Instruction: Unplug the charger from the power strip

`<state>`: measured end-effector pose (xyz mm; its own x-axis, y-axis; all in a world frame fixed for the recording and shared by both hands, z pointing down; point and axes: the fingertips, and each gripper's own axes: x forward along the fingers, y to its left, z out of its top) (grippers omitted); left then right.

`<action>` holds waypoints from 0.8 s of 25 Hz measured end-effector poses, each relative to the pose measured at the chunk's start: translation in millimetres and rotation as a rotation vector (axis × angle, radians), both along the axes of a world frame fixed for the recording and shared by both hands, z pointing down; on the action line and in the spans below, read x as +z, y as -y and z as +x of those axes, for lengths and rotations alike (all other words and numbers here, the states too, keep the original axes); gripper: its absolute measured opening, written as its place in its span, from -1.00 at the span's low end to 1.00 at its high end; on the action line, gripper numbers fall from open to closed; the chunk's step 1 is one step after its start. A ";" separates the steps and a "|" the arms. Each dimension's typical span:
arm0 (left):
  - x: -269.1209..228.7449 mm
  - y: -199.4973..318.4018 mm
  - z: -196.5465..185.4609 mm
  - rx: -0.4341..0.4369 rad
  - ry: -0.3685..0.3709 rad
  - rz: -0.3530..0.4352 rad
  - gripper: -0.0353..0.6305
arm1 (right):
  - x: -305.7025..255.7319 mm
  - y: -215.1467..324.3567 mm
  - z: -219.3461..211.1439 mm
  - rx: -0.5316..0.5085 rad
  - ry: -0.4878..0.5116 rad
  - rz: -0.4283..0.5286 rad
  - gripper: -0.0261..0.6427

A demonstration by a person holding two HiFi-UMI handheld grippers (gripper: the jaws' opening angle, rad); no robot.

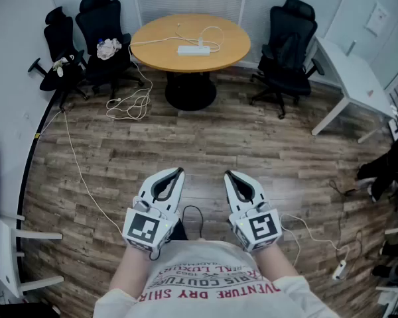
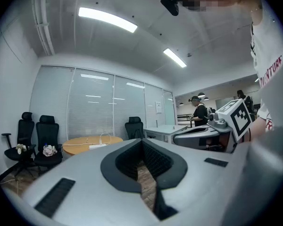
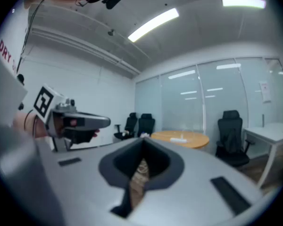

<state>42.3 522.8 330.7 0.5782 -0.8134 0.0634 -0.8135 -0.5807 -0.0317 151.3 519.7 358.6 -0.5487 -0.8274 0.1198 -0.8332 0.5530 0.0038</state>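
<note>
Power strip (image 1: 194, 50) too small to show what is plugged in; white desk (image 1: 358, 71) cut by right edge.

- The left tongs (image 2: 142, 142) fill the lower frame: grey jaws meeting at the tips, with only the wood floor (image 2: 144, 182) showing through the hollow between them.
- Beyond them, a round wooden bench (image 2: 75, 146) carries a white power strip (image 2: 98, 146), and a white cable (image 2: 106, 136) loops above it.
- Two black office chairs (image 2: 47, 128) stand left of the bench, and a third chair (image 2: 134, 125) stands to its right.
- A crumpled white bundle (image 2: 49, 150) sits on one seat.
- The right tongs (image 2: 181, 135) sit level at the right, with their marker cube (image 2: 239, 117) behind them.
</note>
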 end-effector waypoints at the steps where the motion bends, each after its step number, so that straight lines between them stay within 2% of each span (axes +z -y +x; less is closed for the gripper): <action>1: -0.6 -1.9 1.9 0.002 0.000 0.000 -0.80 | 0.5 -3.6 -0.1 -0.014 0.007 0.010 -0.84; 5: -1.9 -4.6 7.3 0.002 0.000 0.001 -0.80 | 0.8 -9.3 3.0 -0.035 0.037 0.016 -0.84; 10: -2.4 -2.7 13.4 0.003 -0.002 0.006 -0.80 | -0.4 -10.3 7.5 -0.046 0.018 0.027 -0.84; 13: 0.6 -2.1 15.9 -0.001 0.000 -0.005 -0.80 | -3.4 -12.6 9.7 -0.067 0.074 0.022 -0.84; 20: 5.9 11.7 10.7 -0.004 0.011 -0.018 -0.80 | 7.3 -1.7 17.9 -0.030 0.076 0.000 -0.83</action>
<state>53.0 511.1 336.6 0.5740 -0.8145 0.0847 -0.8156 -0.5779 -0.0305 169.2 521.4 366.0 -0.5805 -0.8106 0.0771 -0.8143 0.5774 -0.0591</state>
